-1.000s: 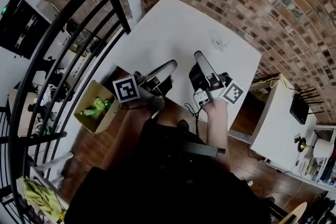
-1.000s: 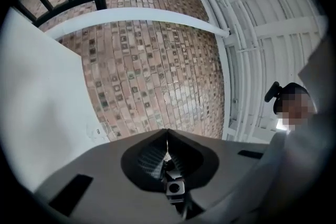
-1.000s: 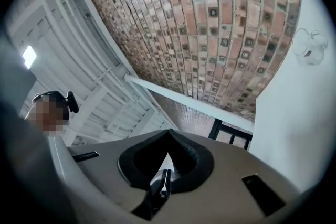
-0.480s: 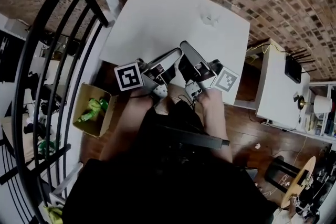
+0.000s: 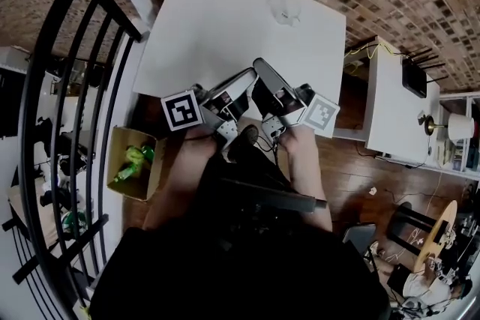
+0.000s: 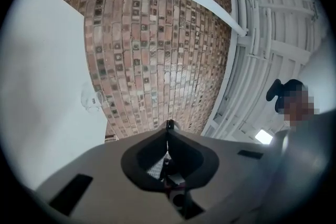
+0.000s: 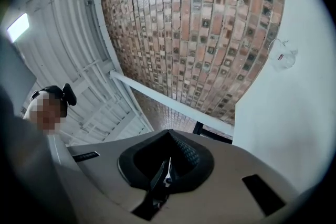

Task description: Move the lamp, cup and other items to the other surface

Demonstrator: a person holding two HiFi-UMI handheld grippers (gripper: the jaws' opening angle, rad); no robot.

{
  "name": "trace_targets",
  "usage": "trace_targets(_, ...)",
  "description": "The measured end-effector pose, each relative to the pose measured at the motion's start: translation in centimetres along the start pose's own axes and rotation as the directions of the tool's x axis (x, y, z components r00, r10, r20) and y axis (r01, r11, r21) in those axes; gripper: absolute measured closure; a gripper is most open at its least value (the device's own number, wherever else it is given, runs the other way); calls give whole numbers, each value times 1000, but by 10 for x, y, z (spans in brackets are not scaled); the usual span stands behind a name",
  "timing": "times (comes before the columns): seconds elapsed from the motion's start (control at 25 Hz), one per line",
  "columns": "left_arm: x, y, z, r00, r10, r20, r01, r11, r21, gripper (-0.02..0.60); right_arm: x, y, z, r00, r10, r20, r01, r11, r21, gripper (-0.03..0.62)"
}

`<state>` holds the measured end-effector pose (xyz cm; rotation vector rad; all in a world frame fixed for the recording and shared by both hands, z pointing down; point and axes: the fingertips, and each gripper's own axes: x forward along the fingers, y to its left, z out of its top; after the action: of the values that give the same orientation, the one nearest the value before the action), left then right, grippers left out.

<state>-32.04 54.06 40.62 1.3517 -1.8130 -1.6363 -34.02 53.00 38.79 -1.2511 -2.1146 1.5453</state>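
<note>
White table (image 5: pixel 202 34), head view: I see it bare except for the clear cup (image 5: pixel 285 11), which sits near its far edge, right of the middle.
Left gripper (image 5: pixel 244 77), head view: I have it over the table's near edge, angled far and to the right, well apart from the cup.
Right gripper (image 5: pixel 262 67), head view: it is just beside the left one, angled far and to the left, so the two tips nearly meet.
Side table (image 5: pixel 386 109), head view: it is white and stands right of the big table, with a black router (image 5: pixel 415 76) toward its far end.
Lamp (image 5: pixel 450 127), head view: I make out a white shade and a brass stem further right, past the side table.
Cardboard box (image 5: pixel 135 161), head view: it is on the floor to the left and holds something green.
Left gripper (image 6: pixel 168 124), left gripper view: I read the jaws as pressed together with nothing between them. The cup (image 6: pixel 92 99) shows at the left on the white top, against the brick wall (image 6: pixel 157 50).
Right gripper (image 7: pixel 168 134), right gripper view: the jaws are closed tight and hold nothing. The cup (image 7: pixel 283 55) shows far off at the right, on the table.
</note>
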Motion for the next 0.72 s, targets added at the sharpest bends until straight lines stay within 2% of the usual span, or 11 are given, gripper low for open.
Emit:
trace_targets(0.32, 28, 16, 1, 999, 44, -4, -44, 999, 13, 561, -4, -15, 28, 999, 41, 4, -41, 999, 27, 577)
trace_targets(0.72, 98, 28, 0, 997, 74, -3, -73, 995, 62, 561, -28, -37, 100, 997, 75, 35, -77, 996, 55, 577)
